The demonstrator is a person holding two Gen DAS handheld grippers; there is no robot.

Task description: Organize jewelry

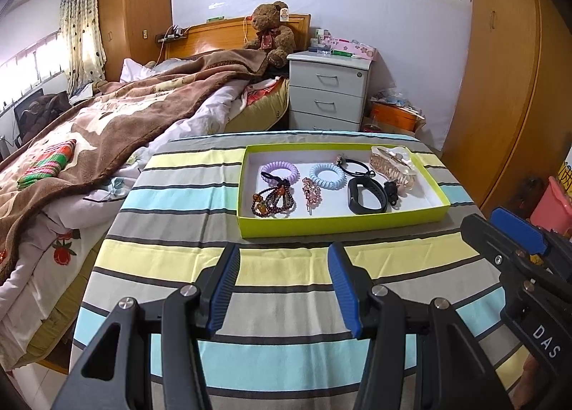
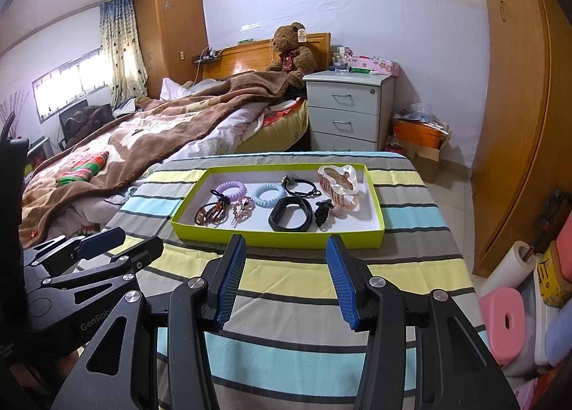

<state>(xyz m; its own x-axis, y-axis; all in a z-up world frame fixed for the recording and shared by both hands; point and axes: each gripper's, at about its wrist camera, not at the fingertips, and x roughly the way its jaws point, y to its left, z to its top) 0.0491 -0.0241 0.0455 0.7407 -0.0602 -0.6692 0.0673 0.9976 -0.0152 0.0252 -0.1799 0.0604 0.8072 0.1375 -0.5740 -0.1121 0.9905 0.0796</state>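
Note:
A lime-green tray (image 1: pixel 343 226) (image 2: pixel 200 231) with a white floor lies on the striped tablecloth (image 1: pixel 286 274). In it are a purple spiral hair tie (image 1: pixel 279 170) (image 2: pixel 231 190), a blue spiral hair tie (image 1: pixel 327 176) (image 2: pixel 266 197), beaded bracelets (image 1: pixel 273 201) (image 2: pixel 211 213), a pink rhinestone clip (image 1: pixel 312 193) (image 2: pixel 242 211), a black wristband (image 1: pixel 368 195) (image 2: pixel 290 218), a black hair tie (image 1: pixel 354 163) and a pearly claw clip (image 1: pixel 393 167) (image 2: pixel 339 184). My left gripper (image 1: pixel 284 252) (image 2: pixel 107 245) hovers open, short of the tray's near wall. My right gripper (image 2: pixel 285 243) (image 1: pixel 500 227) is open beside it, with nothing between its fingers.
A bed with a brown blanket (image 1: pixel 107 131) runs along the table's left side. A white nightstand (image 1: pixel 329 88) and an orange box (image 1: pixel 393 117) stand behind the table. A wooden wardrobe (image 2: pixel 511 106) and a pink stool (image 2: pixel 504 324) are at the right.

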